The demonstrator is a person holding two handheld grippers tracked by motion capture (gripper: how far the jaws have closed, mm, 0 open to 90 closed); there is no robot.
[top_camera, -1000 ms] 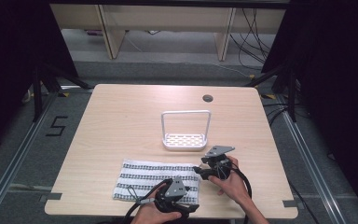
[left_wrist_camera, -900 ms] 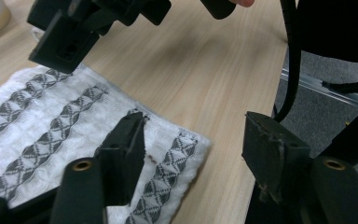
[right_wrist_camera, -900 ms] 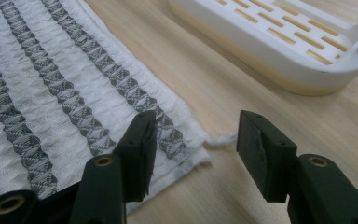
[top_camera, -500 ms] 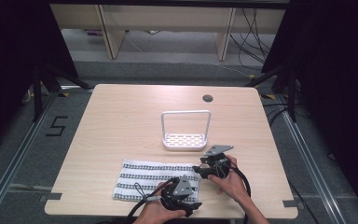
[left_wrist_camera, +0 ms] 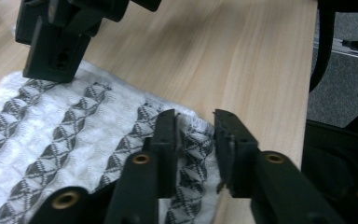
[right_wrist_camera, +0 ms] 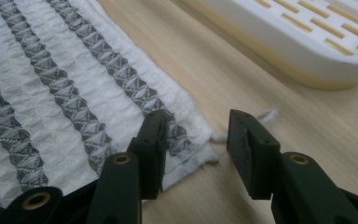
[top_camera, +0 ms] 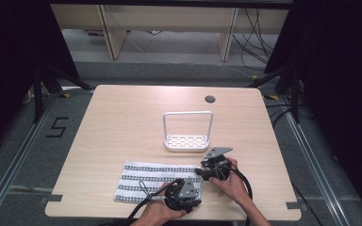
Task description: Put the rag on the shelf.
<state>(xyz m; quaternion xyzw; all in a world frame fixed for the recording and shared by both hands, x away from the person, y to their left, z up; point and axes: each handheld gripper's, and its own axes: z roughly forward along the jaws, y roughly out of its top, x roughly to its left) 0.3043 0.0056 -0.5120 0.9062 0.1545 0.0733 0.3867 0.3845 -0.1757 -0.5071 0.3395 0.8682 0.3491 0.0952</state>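
A white towel (top_camera: 155,181) with grey patterned stripes lies flat near the table's front edge. My left gripper (top_camera: 189,190) is at its near right corner. In the left gripper view the jaws (left_wrist_camera: 195,122) have just been closing and stand narrowly apart, with the bunched towel corner (left_wrist_camera: 193,135) between them and a gap still showing. My right gripper (top_camera: 203,168) is at the far right corner. Its jaws (right_wrist_camera: 196,122) have also been closing and remain apart, one finger (right_wrist_camera: 151,140) resting on the towel's hem (right_wrist_camera: 186,135), with bare wood between the jaws.
A white slotted rack (top_camera: 187,141) with a tall wire handle stands just beyond the towel, close to the right gripper (left_wrist_camera: 56,42); its tray (right_wrist_camera: 307,42) shows in the right gripper view. A cable hole (top_camera: 210,99) sits at the table's back. Cables trail off the front edge.
My left gripper has shifted a little to the right along the towel's near edge, to its corner. The right gripper has stayed at the far corner.
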